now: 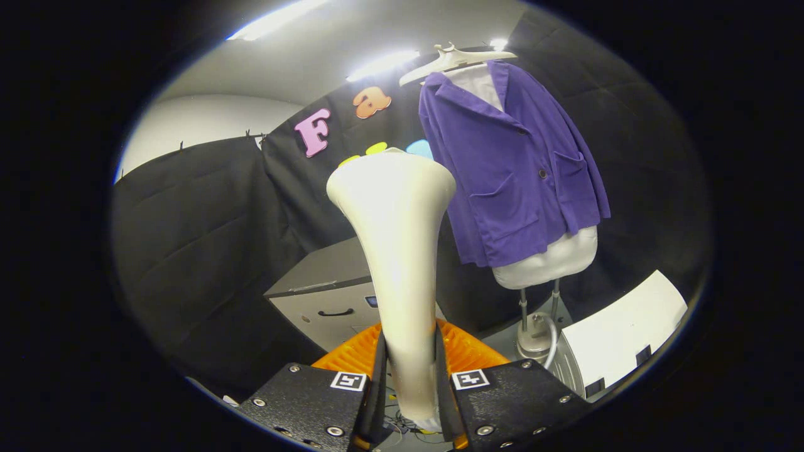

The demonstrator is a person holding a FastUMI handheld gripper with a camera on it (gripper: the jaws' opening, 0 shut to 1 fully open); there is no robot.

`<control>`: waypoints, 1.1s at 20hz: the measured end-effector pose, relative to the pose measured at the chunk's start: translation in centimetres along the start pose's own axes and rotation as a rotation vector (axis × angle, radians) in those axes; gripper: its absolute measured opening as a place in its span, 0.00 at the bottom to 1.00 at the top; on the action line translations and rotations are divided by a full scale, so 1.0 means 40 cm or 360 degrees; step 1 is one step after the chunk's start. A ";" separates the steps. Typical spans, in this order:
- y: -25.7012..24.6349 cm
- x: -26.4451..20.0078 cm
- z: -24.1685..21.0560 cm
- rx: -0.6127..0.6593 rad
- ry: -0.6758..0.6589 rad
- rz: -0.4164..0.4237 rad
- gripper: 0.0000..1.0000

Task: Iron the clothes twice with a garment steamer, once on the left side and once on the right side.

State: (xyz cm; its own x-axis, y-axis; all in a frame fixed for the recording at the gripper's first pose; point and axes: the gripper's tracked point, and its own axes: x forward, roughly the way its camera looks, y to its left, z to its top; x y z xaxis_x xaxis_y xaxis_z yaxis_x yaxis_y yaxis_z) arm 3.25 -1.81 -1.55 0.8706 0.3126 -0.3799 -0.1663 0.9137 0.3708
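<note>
grey cabinet (326, 295) low at left. fingers (411, 383) clamped on the handle of the garment steamer (396, 207), head up and facing forward, likely for a pass. purple jacket (512, 169) on a hanger (455, 59) beyond at right, apart from the head, no contact.

Counted one steamer head (394, 251), one purple jacket (512, 166), one hanger (455, 59), one grey cabinet (326, 295), two fingers (379, 383) clamped on steamer head.
</note>
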 end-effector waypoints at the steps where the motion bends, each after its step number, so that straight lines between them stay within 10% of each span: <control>1: 0.006 -0.001 -0.005 0.0000 0.0015 0.0002 0.35; 22: 0.011 0.040 -0.016 -0.0008 0.0070 0.0017 0.35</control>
State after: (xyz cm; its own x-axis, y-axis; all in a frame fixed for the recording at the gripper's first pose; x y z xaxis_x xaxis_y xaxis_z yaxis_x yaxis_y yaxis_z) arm 4.26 -0.76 -2.55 0.8474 0.3336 -0.4131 -0.1779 0.9114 0.3711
